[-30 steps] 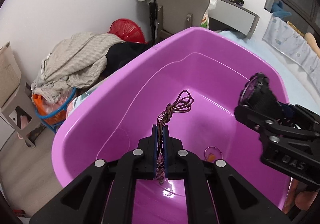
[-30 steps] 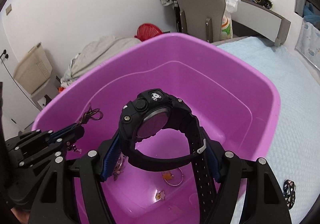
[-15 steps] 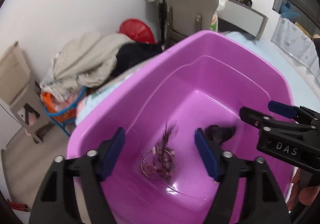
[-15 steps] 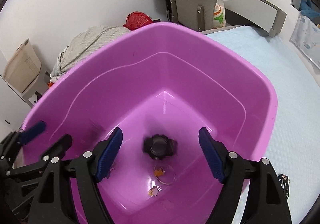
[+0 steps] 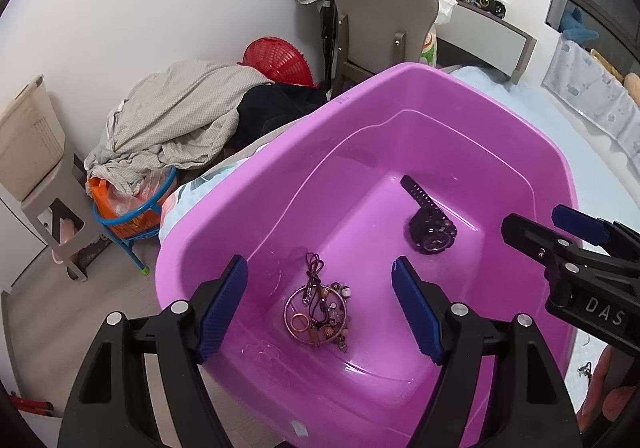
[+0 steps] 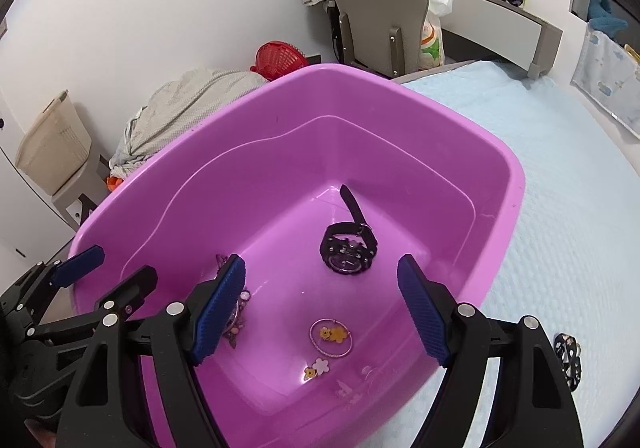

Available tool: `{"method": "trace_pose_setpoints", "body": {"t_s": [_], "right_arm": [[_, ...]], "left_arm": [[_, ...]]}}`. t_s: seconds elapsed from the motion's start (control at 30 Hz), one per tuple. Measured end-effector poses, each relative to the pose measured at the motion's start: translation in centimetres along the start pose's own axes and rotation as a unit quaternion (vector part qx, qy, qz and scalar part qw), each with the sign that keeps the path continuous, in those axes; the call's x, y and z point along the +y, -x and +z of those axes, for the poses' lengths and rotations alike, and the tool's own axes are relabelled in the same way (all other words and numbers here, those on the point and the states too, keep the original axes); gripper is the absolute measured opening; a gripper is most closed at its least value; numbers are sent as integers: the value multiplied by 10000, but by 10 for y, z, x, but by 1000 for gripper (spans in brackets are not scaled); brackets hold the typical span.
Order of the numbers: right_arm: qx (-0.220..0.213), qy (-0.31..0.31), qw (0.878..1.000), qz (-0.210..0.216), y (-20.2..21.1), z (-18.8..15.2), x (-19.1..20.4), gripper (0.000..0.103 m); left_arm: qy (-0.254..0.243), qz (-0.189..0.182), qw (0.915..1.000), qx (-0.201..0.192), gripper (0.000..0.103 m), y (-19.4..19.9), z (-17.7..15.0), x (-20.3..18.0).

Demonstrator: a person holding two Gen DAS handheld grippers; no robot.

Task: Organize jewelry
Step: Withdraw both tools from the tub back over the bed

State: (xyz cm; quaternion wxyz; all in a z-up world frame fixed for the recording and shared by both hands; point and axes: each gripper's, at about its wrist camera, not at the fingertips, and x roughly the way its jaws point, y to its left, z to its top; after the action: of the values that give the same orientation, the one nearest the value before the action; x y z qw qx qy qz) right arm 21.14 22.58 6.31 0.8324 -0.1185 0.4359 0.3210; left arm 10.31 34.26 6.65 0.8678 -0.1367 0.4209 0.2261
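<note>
A purple plastic tub sits on a light blue bedspread. On its floor lie a black watch, a tangle of cord necklace, rings and beads, and a thin hoop with a yellow bear charm beside small flower charms. My left gripper is open and empty above the tangle. My right gripper is open and empty above the tub, near the watch. Each gripper shows in the other's view.
A small black patterned piece lies on the bedspread right of the tub. Beyond the tub stand a grey chair, a heap of laundry, a red basket and a beige hamper.
Both grippers opened. The left one dropped the cord necklace and the right one dropped the watch; both now lie on the tub floor. Both grippers have lifted back a little.
</note>
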Motion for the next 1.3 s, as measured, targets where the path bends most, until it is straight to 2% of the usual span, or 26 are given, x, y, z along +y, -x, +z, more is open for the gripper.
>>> {"method": "trace_pose_setpoints", "body": {"t_s": [0.47, 0.7, 1.0, 1.3], "right_arm": [[-236, -164, 9996, 46, 44, -24, 4, 75], [-404, -271, 9988, 54, 71, -45, 1, 75], [-615, -592, 9963, 48, 108, -87, -11, 75], [-814, -982, 9918, -28, 143, -139, -30, 75]], "left_arm": [[-58, 35, 9998, -198, 74, 38, -11, 3], [-68, 25, 9996, -278, 78, 58, -23, 2], [-183, -86, 9992, -339, 84, 80, -43, -9], [-462, -296, 9977, -393, 91, 102, -71, -35]]}}
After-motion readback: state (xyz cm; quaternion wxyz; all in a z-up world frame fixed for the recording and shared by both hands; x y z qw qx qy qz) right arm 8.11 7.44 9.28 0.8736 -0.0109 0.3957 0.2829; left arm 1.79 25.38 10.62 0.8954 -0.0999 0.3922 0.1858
